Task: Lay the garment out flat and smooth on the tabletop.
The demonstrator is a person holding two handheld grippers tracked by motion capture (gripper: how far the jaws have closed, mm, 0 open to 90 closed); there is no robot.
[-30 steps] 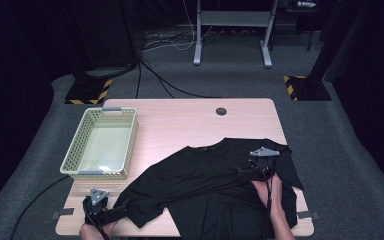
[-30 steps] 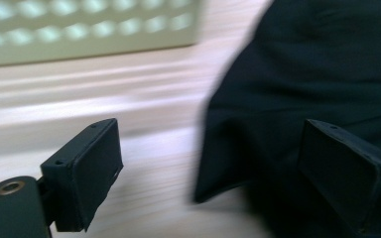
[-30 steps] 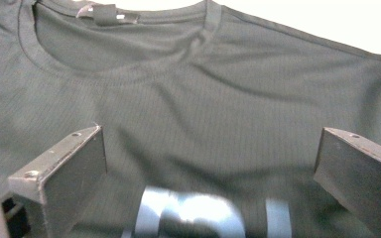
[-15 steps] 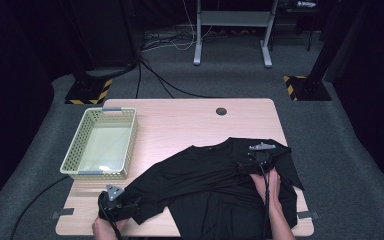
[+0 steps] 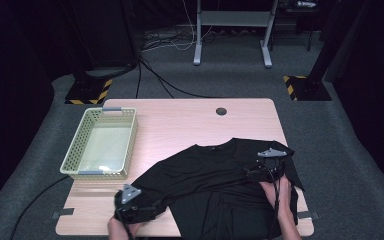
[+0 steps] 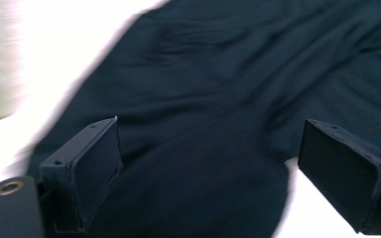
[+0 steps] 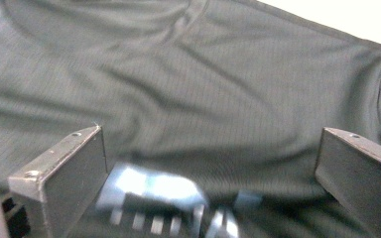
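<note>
Jaws of both hand-held grippers stood apart, gripping nothing. The left hand-held gripper (image 5: pixel 147 210) hovered over the black short-sleeved fabric T-shirt (image 5: pixel 215 185) at seven o'clock on the light wooden table (image 5: pixel 180 125). The right hand-held gripper (image 5: pixel 256 174) sat at three o'clock.

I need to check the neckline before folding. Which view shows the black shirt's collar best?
The high view: the black shirt lies spread on the table, its collar pointing away from the person. The left gripper view shows blurred dark fabric; the right gripper view shows wrinkled cloth close up.

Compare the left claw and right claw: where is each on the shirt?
The left claw sits at the black shirt's sleeve near the table's front edge; the right claw is farther up, over the shirt's other shoulder. The left is beside bare wood, the right wholly over cloth. Both have jaws wide apart, holding nothing.
</note>
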